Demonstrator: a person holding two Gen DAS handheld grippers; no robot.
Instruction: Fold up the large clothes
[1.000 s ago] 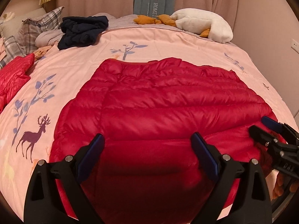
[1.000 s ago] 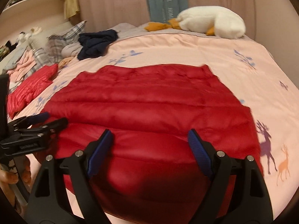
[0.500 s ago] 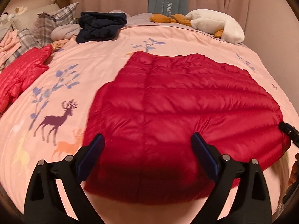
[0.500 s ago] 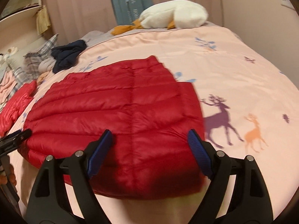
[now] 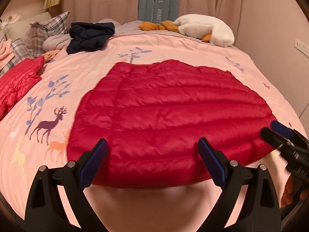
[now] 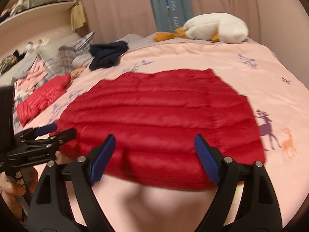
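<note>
So w/ both claws, left (image 5: 152,162) & right (image 6: 154,158), wide open & empty, we grab the red jacket's (image 5: 170,116) near hem evenly.

We see red quilted jacket (image 6: 160,119) flat on pink bedspread (image 6: 251,73). Our right gripper (image 6: 154,154) spread wide at 6 o'clock, empty; left gripper (image 6: 56,130) at 9, near jacket's edge.

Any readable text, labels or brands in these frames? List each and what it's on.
"HANEL": white vertical lettering on the blue-grey hanging fabric behind the bed, left wrist view.
"HOME...": below it on the same fabric, cut off by the bedding.
Same fabric in the right wrist view: too blurred to read.
Embossed marking on the left claw: too blurred to read.
Nothing else carries text.
</note>
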